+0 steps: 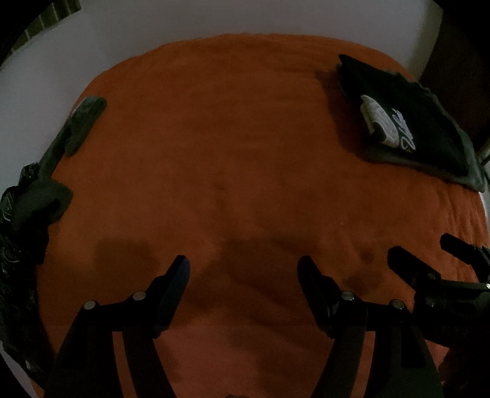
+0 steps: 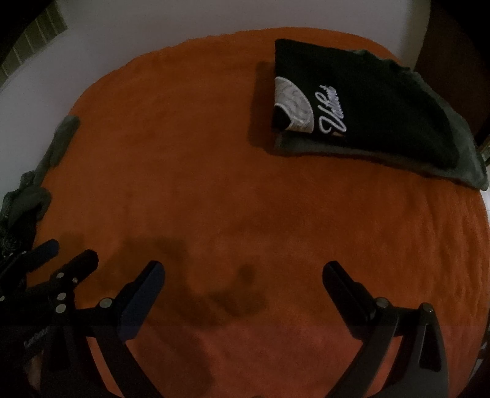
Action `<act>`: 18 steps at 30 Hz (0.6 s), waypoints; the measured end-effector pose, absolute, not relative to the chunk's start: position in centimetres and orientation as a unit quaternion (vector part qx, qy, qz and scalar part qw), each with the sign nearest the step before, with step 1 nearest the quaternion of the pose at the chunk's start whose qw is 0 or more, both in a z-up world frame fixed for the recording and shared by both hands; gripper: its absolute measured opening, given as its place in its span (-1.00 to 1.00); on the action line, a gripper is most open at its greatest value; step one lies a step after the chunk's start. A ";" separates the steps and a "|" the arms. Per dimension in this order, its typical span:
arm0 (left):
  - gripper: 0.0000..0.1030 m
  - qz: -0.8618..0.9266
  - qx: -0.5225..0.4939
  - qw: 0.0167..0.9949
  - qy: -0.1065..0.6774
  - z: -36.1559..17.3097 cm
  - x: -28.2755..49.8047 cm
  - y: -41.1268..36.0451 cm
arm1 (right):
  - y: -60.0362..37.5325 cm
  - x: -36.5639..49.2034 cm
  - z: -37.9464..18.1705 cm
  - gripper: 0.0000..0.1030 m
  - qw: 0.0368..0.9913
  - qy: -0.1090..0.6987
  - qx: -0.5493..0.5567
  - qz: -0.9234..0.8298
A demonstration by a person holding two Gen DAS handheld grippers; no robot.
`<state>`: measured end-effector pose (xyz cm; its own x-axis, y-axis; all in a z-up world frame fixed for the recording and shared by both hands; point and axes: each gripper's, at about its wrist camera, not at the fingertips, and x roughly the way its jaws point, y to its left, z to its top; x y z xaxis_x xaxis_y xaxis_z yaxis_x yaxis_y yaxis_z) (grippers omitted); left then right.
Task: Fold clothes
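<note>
Above orange blanket | left gripper jaws wide, empty | right gripper jaws wide, empty

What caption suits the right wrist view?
Open right hand-held gripper above an orange blanket; folded black shirt lies on a grey garment.

A domestic room, most probably a bedroom, is indicated. A wide soft surface is covered by an orange blanket laid over a white sheet, as on a bed. Folded garments are stacked at one corner, and loose dark clothing is heaped at the opposite edge. Lighting is dim.
</note>
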<state>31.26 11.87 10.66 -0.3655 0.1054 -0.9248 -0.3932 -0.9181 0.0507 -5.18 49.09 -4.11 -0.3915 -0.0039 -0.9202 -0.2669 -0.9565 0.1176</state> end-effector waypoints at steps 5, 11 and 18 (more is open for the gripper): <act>0.43 0.813 -0.547 0.152 0.132 10.5 31.3 12.1 | 49.3 -5.3 -4.4 0.99 0.075 0.124 -0.549 0.823; 0.43 0.813 -0.548 0.150 0.129 10.5 31.3 11.9 | 49.2 -5.1 -4.5 0.99 0.076 0.126 -0.550 0.822; 0.43 0.810 -0.550 0.152 0.133 10.4 31.4 12.0 | 49.1 -5.0 -4.5 0.99 0.077 0.127 -0.550 0.822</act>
